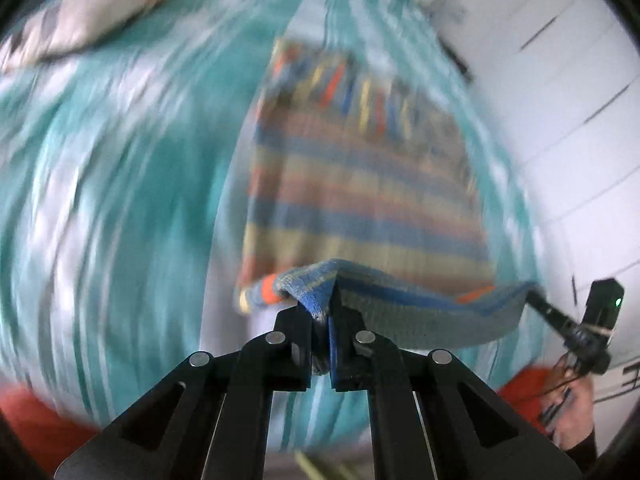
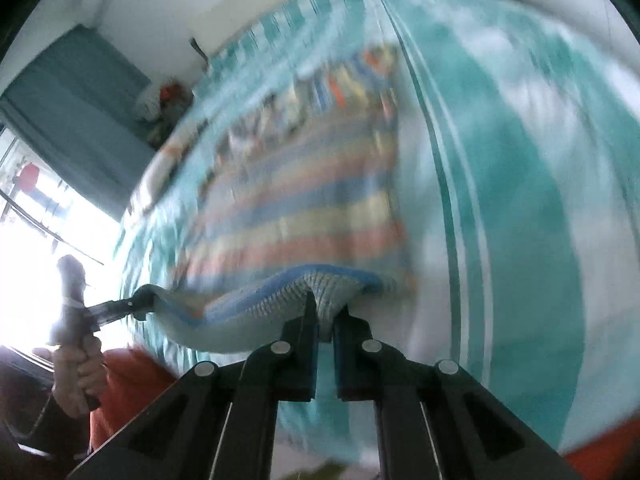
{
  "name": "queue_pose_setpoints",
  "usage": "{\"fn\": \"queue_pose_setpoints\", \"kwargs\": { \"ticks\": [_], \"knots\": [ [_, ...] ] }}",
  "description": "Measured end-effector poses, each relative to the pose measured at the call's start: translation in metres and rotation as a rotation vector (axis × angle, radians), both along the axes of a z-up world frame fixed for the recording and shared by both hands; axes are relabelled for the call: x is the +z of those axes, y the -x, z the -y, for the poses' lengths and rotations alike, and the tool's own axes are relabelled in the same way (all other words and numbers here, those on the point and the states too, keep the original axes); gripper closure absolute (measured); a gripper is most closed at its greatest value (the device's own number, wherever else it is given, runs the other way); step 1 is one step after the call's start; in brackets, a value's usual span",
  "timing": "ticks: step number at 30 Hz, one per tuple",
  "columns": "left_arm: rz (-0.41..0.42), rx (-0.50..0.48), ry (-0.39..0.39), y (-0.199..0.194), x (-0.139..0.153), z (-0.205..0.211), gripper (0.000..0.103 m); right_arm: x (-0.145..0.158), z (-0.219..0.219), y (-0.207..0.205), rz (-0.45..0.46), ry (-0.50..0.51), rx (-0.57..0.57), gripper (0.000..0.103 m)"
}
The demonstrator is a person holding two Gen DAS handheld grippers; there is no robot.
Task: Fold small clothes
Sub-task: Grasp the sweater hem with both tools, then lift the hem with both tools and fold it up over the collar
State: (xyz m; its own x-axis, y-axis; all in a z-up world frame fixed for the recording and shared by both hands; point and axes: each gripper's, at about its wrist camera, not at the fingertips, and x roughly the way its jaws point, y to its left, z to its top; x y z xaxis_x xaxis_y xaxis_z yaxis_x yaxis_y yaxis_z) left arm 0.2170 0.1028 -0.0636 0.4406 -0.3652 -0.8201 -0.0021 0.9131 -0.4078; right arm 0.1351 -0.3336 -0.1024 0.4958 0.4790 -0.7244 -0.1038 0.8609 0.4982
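A small knitted garment (image 1: 360,184) with blue, orange and yellow stripes hangs over the teal-and-white striped bedspread (image 1: 120,200). My left gripper (image 1: 322,304) is shut on one corner of its near edge. My right gripper (image 2: 326,308) is shut on the other corner, and it also shows at the right of the left wrist view (image 1: 536,296). The left gripper shows at the left of the right wrist view (image 2: 144,300). The near edge is stretched between them and lifted. The garment (image 2: 312,200) and bedspread (image 2: 520,200) are motion-blurred.
A pillow (image 1: 88,16) lies at the far left of the bed. White wardrobe doors (image 1: 560,100) stand to the right. A bright window (image 2: 28,240) and a grey curtain (image 2: 80,120) are at the left. Orange clothing of the person (image 2: 128,392) is close below.
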Motion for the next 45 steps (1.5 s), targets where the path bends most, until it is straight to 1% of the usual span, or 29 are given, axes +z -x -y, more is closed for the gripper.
{"fn": "queue_pose_setpoints", "kwargs": {
  "ticks": [3, 4, 5, 7, 9, 13, 15, 16, 18, 20, 21, 22, 23, 24, 25, 27, 28, 30, 32, 34, 35, 36, 38, 40, 41, 42, 43, 44, 45],
  "knots": [
    [0.068, 0.005, -0.034, -0.073, 0.016, 0.005, 0.099, 0.022, 0.002, -0.065, 0.077, 0.031, -0.025, 0.097],
    [0.08, 0.01, -0.045, -0.099, 0.019, 0.007, 0.099, 0.025, 0.004, -0.081, 0.091, 0.034, -0.03, 0.097],
    [0.084, 0.015, -0.047, -0.118, 0.018, 0.009, 0.099, 0.029, 0.004, -0.108, 0.109, 0.044, -0.037, 0.097],
    [0.083, 0.029, -0.055, -0.166, 0.008, 0.006, 0.099, 0.031, 0.002, -0.153, 0.118, 0.046, -0.051, 0.097],
    [0.073, 0.047, -0.066, -0.209, -0.004, 0.01, 0.099, 0.028, 0.001, -0.208, 0.107, 0.046, -0.067, 0.097],
    [0.049, 0.073, -0.1, -0.284, -0.027, 0.01, 0.099, 0.016, -0.005, -0.288, 0.082, 0.052, -0.081, 0.097],
    [0.038, 0.075, -0.119, -0.302, -0.038, 0.01, 0.099, 0.005, -0.007, -0.328, 0.067, 0.053, -0.083, 0.097],
    [0.029, 0.07, -0.131, -0.306, -0.04, 0.01, 0.099, 0.001, -0.008, -0.337, 0.063, 0.057, -0.084, 0.097],
    [0.0, 0.064, -0.146, -0.327, -0.052, 0.013, 0.094, -0.013, -0.009, -0.364, 0.043, 0.06, -0.081, 0.097],
    [-0.029, 0.091, -0.128, -0.348, -0.065, 0.007, 0.09, -0.025, -0.006, -0.38, 0.033, 0.05, -0.094, 0.097],
    [-0.037, 0.112, -0.103, -0.354, -0.067, 0.004, 0.086, -0.03, -0.004, -0.387, 0.028, 0.036, -0.098, 0.096],
    [-0.034, 0.149, -0.067, -0.36, -0.068, -0.004, 0.073, -0.036, -0.001, -0.394, 0.025, 0.022, -0.111, 0.089],
    [-0.02, 0.187, -0.06, -0.363, -0.065, -0.01, 0.048, -0.037, 0.004, -0.399, 0.042, 0.018, -0.138, 0.083],
    [0.007, 0.246, -0.072, -0.365, -0.06, -0.019, 0.036, -0.037, 0.006, -0.404, 0.058, 0.012, -0.156, 0.071],
    [0.042, 0.301, -0.081, -0.364, -0.052, -0.028, 0.024, -0.034, 0.011, -0.407, 0.079, 0.006, -0.184, 0.062],
    [0.078, 0.337, -0.054, -0.356, -0.042, -0.041, 0.023, -0.024, 0.019, -0.408, 0.115, 0.005, -0.226, 0.061],
    [0.078, 0.326, -0.035, -0.35, -0.039, -0.045, 0.023, -0.02, 0.021, -0.408, 0.126, 0.006, -0.227, 0.061],
    [0.078, 0.272, -0.036, -0.331, -0.035, -0.046, 0.022, -0.009, 0.022, -0.404, 0.144, 0.031, -0.201, 0.06],
    [0.083, 0.193, -0.057, -0.298, -0.036, -0.043, 0.018, 0.0, 0.018, -0.389, 0.13, 0.069, -0.147, 0.058],
    [0.069, 0.134, -0.098, -0.256, -0.046, -0.039, 0.011, 0.001, 0.016, -0.363, 0.105, 0.086, -0.087, 0.043],
    [0.053, 0.111, -0.12, -0.228, -0.057, -0.038, 0.01, 0.0, 0.016, -0.341, 0.094, 0.092, -0.055, 0.04],
    [0.038, 0.106, -0.132, -0.215, -0.066, -0.035, 0.01, -0.006, 0.015, -0.315, 0.075, 0.094, -0.023, 0.035],
    [0.002, 0.097, -0.155, -0.186, -0.09, -0.029, 0.01, -0.024, 0.017, -0.274, 0.017, 0.081, 0.005, 0.034],
    [0.031, 0.092, -0.218, -0.175, -0.094, -0.018, 0.011, -0.051, 0.016, -0.238, -0.061, 0.044, 0.036, 0.034],
    [0.037, 0.083, -0.247, -0.173, -0.093, -0.011, 0.012, -0.062, 0.014, -0.231, -0.09, 0.044, 0.036, 0.034],
    [0.031, 0.066, -0.245, -0.173, -0.092, -0.003, 0.017, -0.07, 0.014, -0.226, -0.102, 0.032, 0.019, 0.036],
    [0.026, 0.052, -0.233, -0.175, -0.09, 0.003, 0.035, -0.072, 0.014, -0.221, -0.089, 0.006, -0.006, 0.05],
    [0.018, 0.04, -0.225, -0.176, -0.09, 0.006, 0.065, -0.072, 0.015, -0.221, -0.079, -0.051, -0.003, 0.068],
    [-0.002, 0.018, -0.212, -0.179, -0.091, 0.01, 0.087, -0.073, 0.015, -0.225, -0.085, -0.097, 0.0, 0.093]
  ]
}}
